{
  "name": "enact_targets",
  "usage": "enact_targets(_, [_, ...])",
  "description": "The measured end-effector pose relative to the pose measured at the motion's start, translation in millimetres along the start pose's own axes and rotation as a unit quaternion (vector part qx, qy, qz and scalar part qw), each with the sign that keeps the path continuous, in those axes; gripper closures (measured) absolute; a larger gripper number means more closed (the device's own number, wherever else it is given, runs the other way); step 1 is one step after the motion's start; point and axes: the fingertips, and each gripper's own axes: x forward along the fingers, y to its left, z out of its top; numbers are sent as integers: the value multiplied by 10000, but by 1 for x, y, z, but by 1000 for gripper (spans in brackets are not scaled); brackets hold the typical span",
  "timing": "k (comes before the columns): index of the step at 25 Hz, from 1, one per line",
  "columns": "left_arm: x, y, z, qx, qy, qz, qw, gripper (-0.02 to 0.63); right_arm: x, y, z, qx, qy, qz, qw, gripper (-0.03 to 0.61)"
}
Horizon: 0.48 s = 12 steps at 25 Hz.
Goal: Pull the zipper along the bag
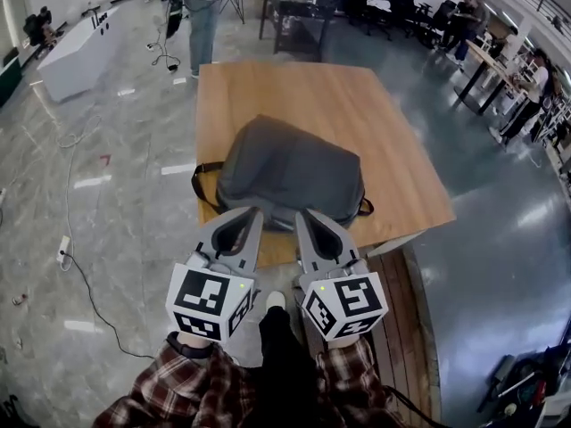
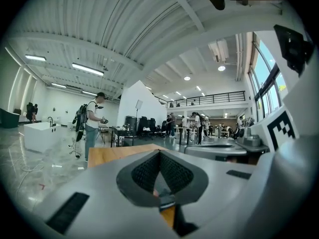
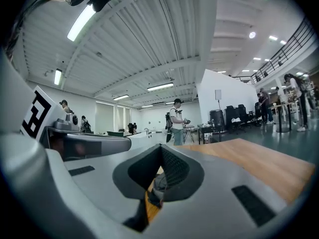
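Observation:
A grey backpack lies flat on the wooden table, with a black strap loop hanging off its left side. No zipper pull can be made out. My left gripper and right gripper hover side by side at the table's near edge, tips just short of the bag's near side. Each has its jaws closed together with nothing between them. In the left gripper view the left gripper points over the table. In the right gripper view the right gripper does the same, with a sliver of grey bag below the tips.
A person stands beyond the table's far end by dark desks. A white counter is at the far left and cables trail over the floor. More people sit at the right. A wooden platform lies under the table's near right corner.

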Motion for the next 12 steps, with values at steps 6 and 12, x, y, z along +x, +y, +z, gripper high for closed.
enact_targets(6, [103,20,39,5,-173,306,9994,604,71,-82,35,-121,-40,327,9994,571])
enact_targets(12, [157,47,38,-34,-85,514,9986,604,115,-128,35,-66,18,388,9992,571])
